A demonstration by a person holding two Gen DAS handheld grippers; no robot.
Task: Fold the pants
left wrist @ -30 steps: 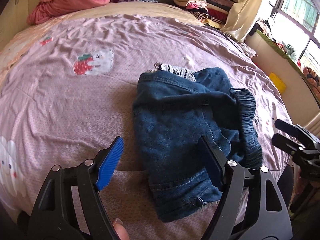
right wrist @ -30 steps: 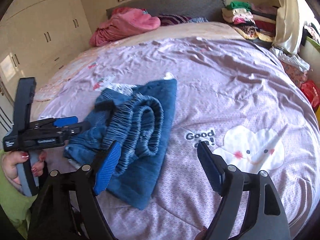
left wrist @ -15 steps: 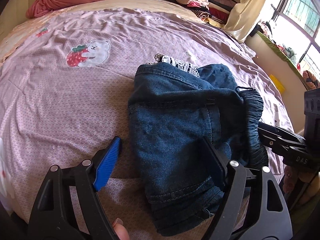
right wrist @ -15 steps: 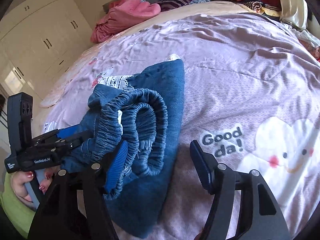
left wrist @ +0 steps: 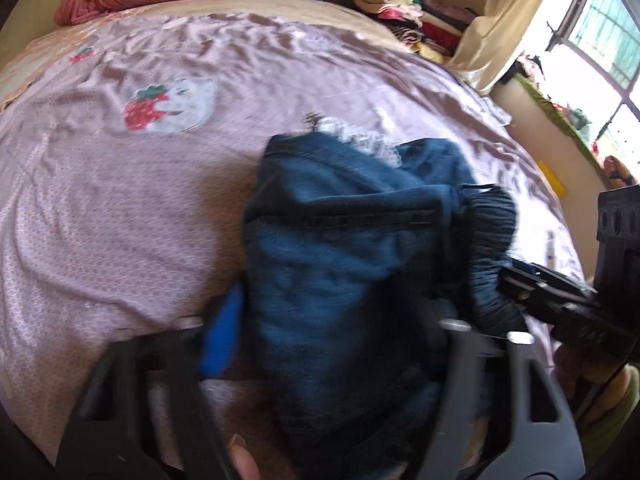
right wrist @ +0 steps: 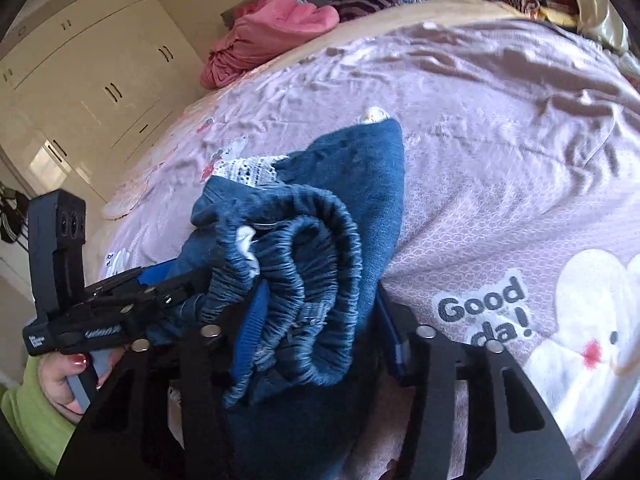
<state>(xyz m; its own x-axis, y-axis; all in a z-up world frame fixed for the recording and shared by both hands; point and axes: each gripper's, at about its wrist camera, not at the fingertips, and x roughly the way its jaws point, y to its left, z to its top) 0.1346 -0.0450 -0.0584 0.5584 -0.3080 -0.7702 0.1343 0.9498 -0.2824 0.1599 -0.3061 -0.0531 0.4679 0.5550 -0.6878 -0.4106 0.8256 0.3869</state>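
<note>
Two grippers are set on the folded dark blue denim pants (right wrist: 320,248), which lie bunched on the wrinkled lilac printed bedsheet (left wrist: 120,208) near the bed's front edge. The left gripper (left wrist: 332,320) is closing around the near end of the pants, the denim filling the gap between its blue pads; the view is blurred, so firm contact probably exists but cannot be told for certain. The right gripper (right wrist: 324,320) is closing too, with the gathered elastic waistband (right wrist: 312,236) bulging between its jaws and its left pad pressed into the fabric. A hand (right wrist: 64,380) with a green sleeve is seen gripping the left handle. A pink crumpled blanket (right wrist: 272,28) lies at the bed's far end.
</note>
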